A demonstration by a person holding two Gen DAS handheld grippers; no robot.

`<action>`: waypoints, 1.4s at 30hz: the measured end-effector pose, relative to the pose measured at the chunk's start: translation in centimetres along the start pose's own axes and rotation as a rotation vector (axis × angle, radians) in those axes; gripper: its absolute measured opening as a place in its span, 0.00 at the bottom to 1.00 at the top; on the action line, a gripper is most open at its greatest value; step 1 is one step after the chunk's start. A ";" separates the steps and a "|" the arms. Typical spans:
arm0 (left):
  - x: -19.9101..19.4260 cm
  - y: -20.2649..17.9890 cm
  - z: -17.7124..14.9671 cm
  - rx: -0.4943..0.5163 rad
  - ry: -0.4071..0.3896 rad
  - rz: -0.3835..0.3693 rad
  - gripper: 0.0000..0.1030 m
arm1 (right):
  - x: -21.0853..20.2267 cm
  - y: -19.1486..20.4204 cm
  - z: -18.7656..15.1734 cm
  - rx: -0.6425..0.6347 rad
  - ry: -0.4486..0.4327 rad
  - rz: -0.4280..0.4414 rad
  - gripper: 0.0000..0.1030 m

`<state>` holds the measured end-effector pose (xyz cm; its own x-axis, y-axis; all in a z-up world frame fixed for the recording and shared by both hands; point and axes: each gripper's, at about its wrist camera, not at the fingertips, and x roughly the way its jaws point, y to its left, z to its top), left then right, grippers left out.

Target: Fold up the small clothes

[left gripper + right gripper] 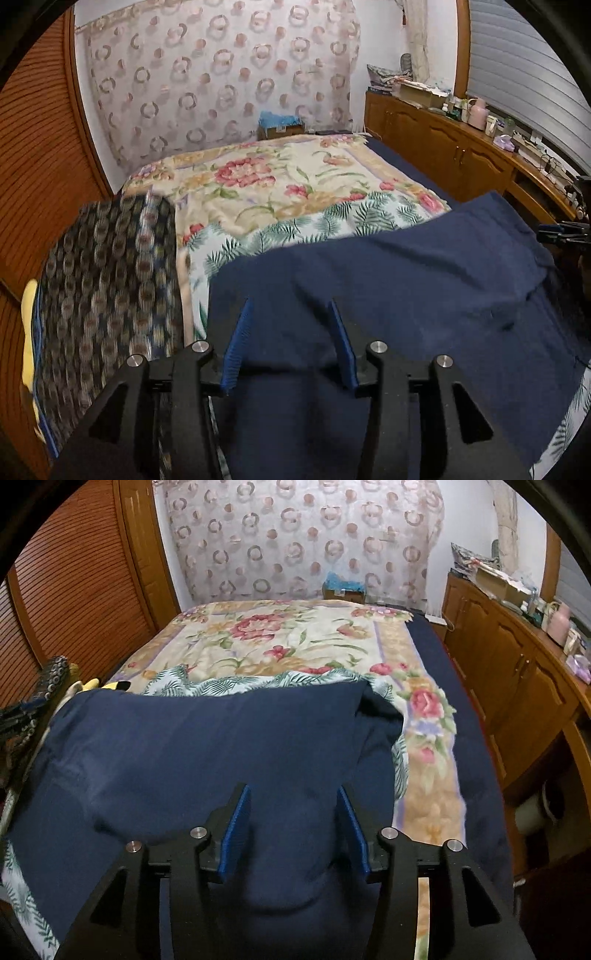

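- We see a dark blue garment [388,288] lying spread on the near part of the bed, on top of a leaf-print sheet [295,229].
- Our left gripper [291,314] has its two blue pads [236,347] spread apart. The blue cloth lies between them, but the pads do not squeeze it.
- Our right gripper [293,799] is spread apart too. A soft bump of the same blue cloth sits between its pads [234,830], and they do not pinch it.
- A flower blanket [288,638] covers the far part of the bed.
- A pile of dark patterned clothes [107,295] sits just beside the garment on the left.
- A wooden cabinet [509,672] stands along the right side of the bed.
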<state>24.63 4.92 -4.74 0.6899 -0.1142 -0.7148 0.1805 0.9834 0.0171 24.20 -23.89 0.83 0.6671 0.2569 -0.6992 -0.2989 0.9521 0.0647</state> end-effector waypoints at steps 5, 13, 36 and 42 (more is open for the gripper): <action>0.5 -0.1 -1.6 -0.013 0.033 0.034 0.63 | 0.0 0.0 -1.2 -0.009 0.037 -0.021 0.49; 2.4 0.7 -2.0 -0.007 0.100 0.133 0.63 | 0.6 -0.6 -1.5 -0.012 0.060 -0.033 0.49; 3.3 1.7 -0.8 0.015 0.073 0.144 0.05 | -0.8 0.2 -2.4 -0.078 -0.025 -0.018 0.08; -0.7 1.8 0.1 -0.026 -0.039 0.103 0.05 | -3.5 -0.2 -1.6 -0.070 -0.120 0.030 0.07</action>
<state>24.54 6.77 -4.15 0.7310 -0.0171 -0.6822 0.0895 0.9935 0.0710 20.84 -25.27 2.20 0.7328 0.3071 -0.6071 -0.3637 0.9310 0.0319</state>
